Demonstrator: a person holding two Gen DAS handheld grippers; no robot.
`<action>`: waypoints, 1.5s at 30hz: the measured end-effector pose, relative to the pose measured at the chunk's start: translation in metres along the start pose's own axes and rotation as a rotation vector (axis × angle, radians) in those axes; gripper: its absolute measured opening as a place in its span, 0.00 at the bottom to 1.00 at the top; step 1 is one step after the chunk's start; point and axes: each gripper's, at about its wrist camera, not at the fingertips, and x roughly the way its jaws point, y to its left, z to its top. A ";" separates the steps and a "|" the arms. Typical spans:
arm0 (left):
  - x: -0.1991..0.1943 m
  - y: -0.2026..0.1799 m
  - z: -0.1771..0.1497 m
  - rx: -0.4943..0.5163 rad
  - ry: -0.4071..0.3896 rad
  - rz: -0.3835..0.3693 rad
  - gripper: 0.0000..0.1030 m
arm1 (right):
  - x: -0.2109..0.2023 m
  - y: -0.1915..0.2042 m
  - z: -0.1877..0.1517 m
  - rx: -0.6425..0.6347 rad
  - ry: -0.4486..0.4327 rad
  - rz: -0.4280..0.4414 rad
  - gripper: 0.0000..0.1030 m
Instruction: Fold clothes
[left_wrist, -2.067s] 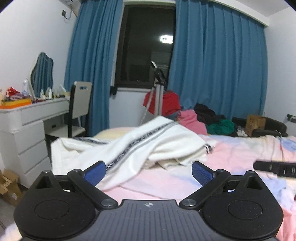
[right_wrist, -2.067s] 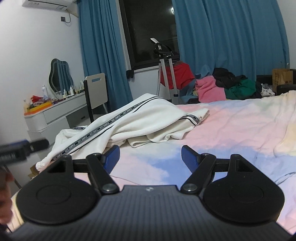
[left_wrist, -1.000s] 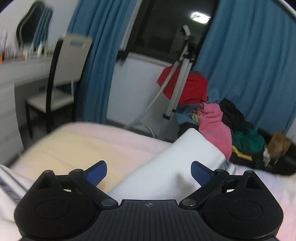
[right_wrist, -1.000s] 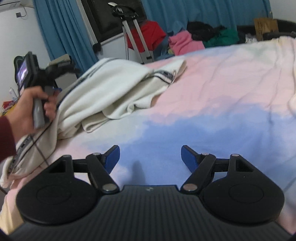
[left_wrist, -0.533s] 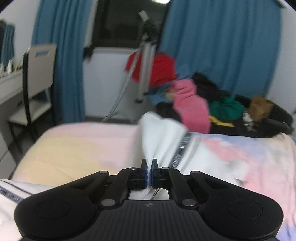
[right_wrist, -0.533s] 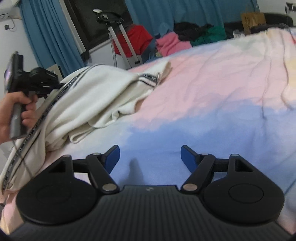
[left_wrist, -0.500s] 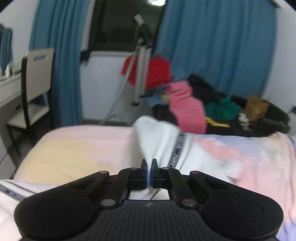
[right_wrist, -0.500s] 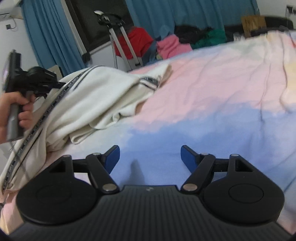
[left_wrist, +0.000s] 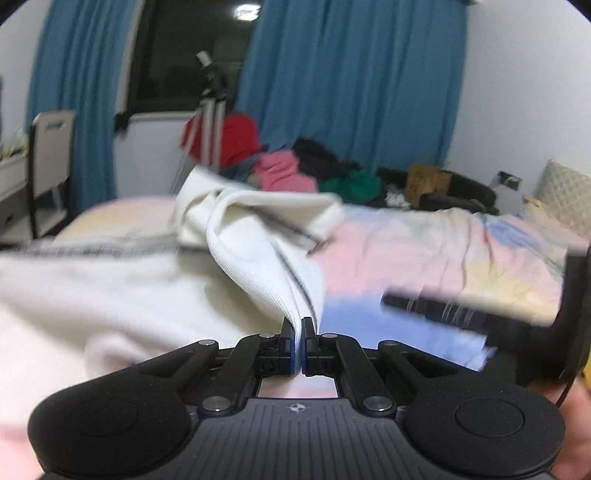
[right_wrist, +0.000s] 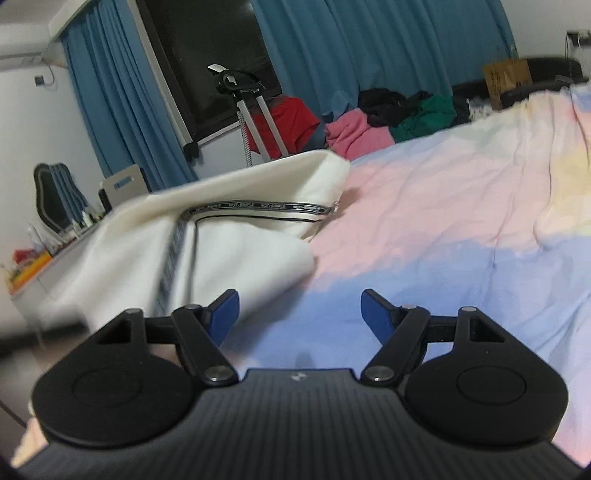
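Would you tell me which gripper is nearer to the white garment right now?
Left. The left gripper is shut on the white garment; the right gripper hovers open beside it.

The left gripper (left_wrist: 299, 341) has clamped the white garment (left_wrist: 258, 254) and dragged it rightward.

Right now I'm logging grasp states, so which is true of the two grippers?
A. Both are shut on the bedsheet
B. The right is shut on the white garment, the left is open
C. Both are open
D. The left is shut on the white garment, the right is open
D: the left gripper pinches a fold of the white garment between closed fingers, while the right gripper has its fingers spread wide with nothing between them.
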 end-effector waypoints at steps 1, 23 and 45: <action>-0.001 0.001 -0.013 -0.018 0.014 0.011 0.02 | -0.002 -0.003 -0.001 0.020 0.007 0.016 0.73; 0.045 0.052 -0.047 -0.248 0.118 -0.166 0.03 | 0.135 0.008 0.081 0.297 0.083 0.087 0.53; 0.064 0.059 -0.045 -0.246 0.123 -0.236 0.03 | 0.097 -0.076 0.134 0.303 -0.167 -0.321 0.06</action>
